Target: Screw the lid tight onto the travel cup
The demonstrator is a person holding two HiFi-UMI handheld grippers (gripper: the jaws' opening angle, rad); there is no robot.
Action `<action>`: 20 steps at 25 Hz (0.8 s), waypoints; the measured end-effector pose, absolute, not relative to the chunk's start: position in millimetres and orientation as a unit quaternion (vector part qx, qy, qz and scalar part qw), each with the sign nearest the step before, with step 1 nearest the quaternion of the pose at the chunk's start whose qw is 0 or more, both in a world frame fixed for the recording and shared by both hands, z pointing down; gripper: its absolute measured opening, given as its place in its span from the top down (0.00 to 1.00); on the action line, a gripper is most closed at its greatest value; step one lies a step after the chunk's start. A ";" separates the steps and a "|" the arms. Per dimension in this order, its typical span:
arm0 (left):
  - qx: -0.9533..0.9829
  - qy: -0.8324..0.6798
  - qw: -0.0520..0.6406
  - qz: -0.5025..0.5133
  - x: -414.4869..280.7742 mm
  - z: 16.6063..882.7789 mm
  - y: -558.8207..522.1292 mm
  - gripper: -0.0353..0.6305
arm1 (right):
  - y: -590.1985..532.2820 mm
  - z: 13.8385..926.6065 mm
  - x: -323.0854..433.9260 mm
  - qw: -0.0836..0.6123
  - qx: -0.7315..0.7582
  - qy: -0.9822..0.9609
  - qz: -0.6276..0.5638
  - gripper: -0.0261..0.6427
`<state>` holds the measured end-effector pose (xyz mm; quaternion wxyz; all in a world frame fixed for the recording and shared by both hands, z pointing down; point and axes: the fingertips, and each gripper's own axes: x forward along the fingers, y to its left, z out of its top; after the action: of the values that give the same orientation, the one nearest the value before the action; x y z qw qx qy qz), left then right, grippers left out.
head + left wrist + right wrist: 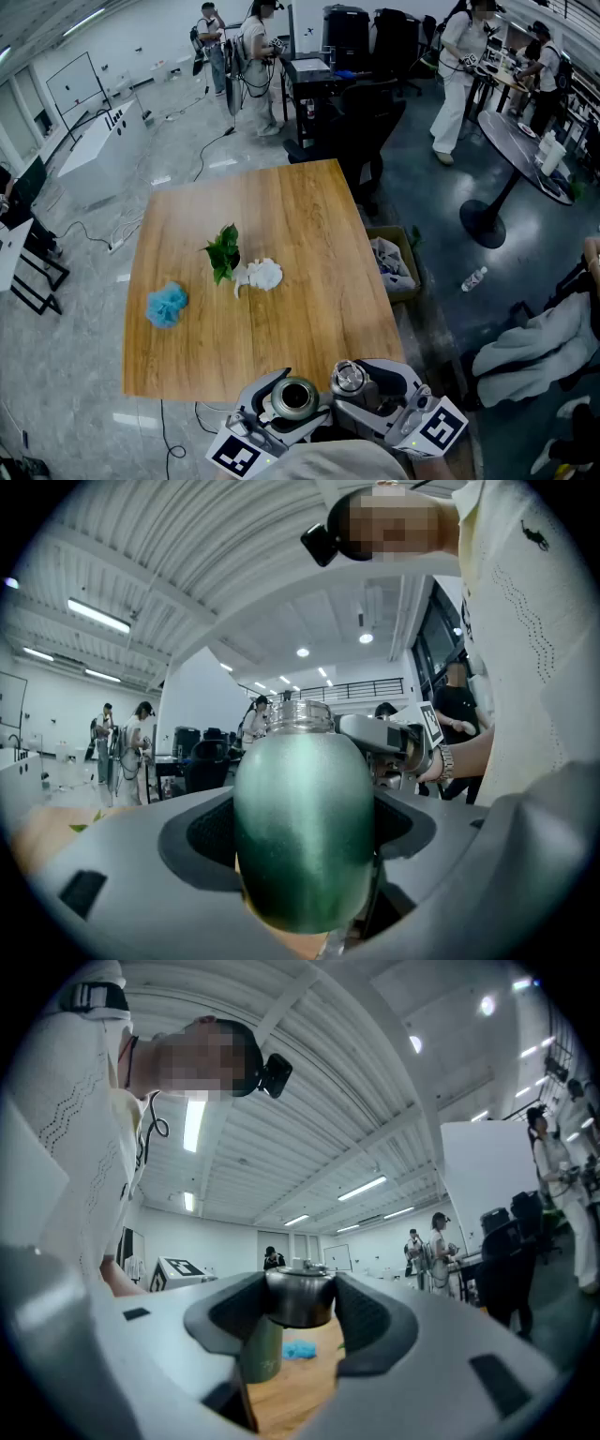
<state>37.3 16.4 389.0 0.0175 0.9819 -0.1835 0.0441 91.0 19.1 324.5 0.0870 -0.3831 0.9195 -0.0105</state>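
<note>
The green metal travel cup (295, 396) stands upright over the table's near edge, lidless, with its mouth open to the head view. My left gripper (281, 407) is shut on its body. In the left gripper view the cup (302, 827) fills the space between the jaws, its threaded neck (302, 715) bare. Just right of it, my right gripper (364, 386) is shut on the dark round lid (348, 377). The lid (300, 1299) sits clamped between the jaws in the right gripper view, with the cup (261, 1349) slightly behind and to its left.
On the wooden table (309, 225) lie a green leafy sprig (223, 251), a white crumpled lump (263, 275) and a blue fluffy ball (167, 304). A box of rubbish (392, 262) stands on the floor at the table's right. People stand far behind.
</note>
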 end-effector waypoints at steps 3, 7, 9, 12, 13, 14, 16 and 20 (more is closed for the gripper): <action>0.981 -0.187 0.011 0.043 39.0 382.2 6.4 0.35 | 14.5 323.3 89.7 0.081 -0.376 0.923 -0.003 0.60; 0.978 -0.205 0.029 0.037 32.8 384.9 4.9 0.35 | 10.7 324.4 83.1 0.081 -0.365 0.927 -0.006 0.60; 0.977 -0.208 0.025 0.039 30.1 386.8 4.8 0.35 | 9.9 327.4 79.5 0.078 -0.360 0.930 -0.009 0.60; 0.975 -0.218 0.025 0.036 27.7 389.3 4.8 0.35 | 9.9 332.3 75.6 0.071 -0.348 0.935 -0.013 0.60; 0.974 -0.220 0.025 0.036 26.5 390.4 5.3 0.35 | 9.8 333.2 74.0 0.070 -0.345 0.936 -0.013 0.60; 0.974 -0.221 0.024 0.037 25.5 391.6 6.2 0.35 | 9.9 333.6 72.5 0.070 -0.342 0.937 -0.013 0.60; 0.974 -0.221 0.021 0.039 25.4 393.4 8.4 0.35 | 10.8 333.1 70.6 0.070 -0.336 0.939 -0.012 0.60; 0.978 -0.206 -0.006 0.044 30.9 390.6 13.5 0.35 | 14.8 324.4 64.0 0.084 -0.302 0.949 -0.015 0.60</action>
<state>30.9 13.5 390.6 -0.0063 0.9775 -0.2062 0.0435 64.0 14.8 324.4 0.0842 -0.3020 0.9495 -0.0148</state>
